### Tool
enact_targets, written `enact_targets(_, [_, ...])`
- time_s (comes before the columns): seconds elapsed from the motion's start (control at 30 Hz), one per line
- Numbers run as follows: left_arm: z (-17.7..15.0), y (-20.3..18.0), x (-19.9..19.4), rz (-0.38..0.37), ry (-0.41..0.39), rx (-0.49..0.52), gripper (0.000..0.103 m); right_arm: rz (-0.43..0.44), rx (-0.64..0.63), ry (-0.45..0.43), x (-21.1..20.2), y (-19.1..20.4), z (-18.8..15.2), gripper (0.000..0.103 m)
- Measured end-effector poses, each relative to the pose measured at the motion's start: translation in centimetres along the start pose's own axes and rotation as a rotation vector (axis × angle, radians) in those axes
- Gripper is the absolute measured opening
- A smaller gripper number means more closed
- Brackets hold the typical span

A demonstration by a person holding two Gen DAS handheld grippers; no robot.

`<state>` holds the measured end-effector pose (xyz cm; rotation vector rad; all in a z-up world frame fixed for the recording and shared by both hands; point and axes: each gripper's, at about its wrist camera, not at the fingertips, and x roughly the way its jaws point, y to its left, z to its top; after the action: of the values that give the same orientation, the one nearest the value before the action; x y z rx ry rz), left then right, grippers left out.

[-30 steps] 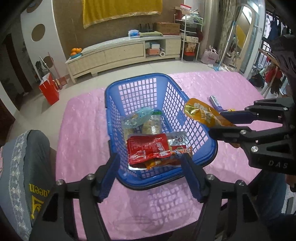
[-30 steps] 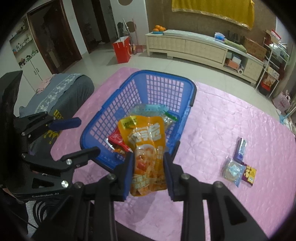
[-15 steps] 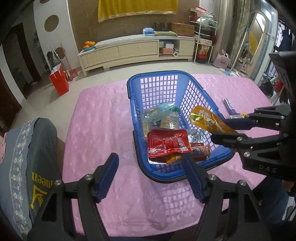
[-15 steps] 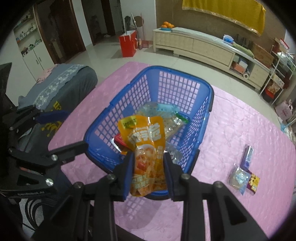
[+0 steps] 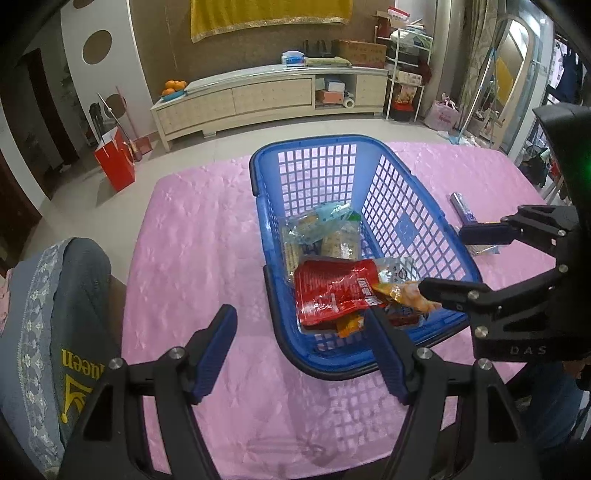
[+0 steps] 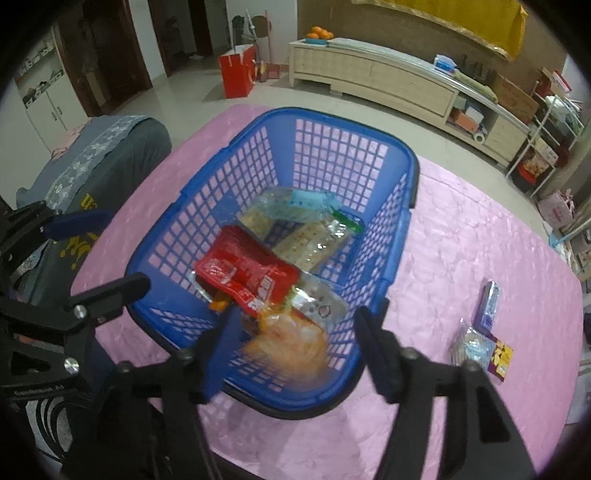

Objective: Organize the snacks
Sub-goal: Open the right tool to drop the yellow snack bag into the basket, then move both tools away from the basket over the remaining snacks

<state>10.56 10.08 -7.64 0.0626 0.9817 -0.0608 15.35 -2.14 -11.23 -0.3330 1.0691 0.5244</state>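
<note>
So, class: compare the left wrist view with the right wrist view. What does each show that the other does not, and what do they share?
Only the left wrist view shows the mirror at the far right. Only the right wrist view shows the white cupboard at the far left and the small yellow and purple packet on the cloth. Both share the blue basket on the pink cloth, the red packet inside it, and the orange packet dropping in between the right gripper, whose jaws have just been opening.

A red paper bag [image 5: 114, 168] stands on the tiled floor near a long cream sideboard [image 5: 258, 99] bearing oranges [image 5: 173, 85]; a yellow cloth [image 5: 269, 13] hangs above.
</note>
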Motion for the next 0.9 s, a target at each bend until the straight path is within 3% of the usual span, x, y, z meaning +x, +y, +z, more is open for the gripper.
enact_targets(0.27, [-0.1,-1.9,-1.6,-0.003,-0.027,0.017,0.07,-0.007,0.014,-0.019,-2.4,-0.9,-1.3,0.079])
enact_targets(0.33, [0.1,-2.6,-2.2,-0.003,-0.04,0.027,0.076,-0.008,0.022,-0.03,-3.2,-1.2,-1.6,0.079])
enact_targets(0.67, [1.8,-7.1,-3.6,-0.033,-0.087,0.075,0.076,-0.026,0.08,-0.086,-7.0,-4.6,-3.6,0.08])
enact_targets(0.9, [3.0,-11.0,-3.2,-0.057,-0.094,0.127,0.076,-0.069,0.138,-0.125,-9.1,-8.3,-5.7,0.091])
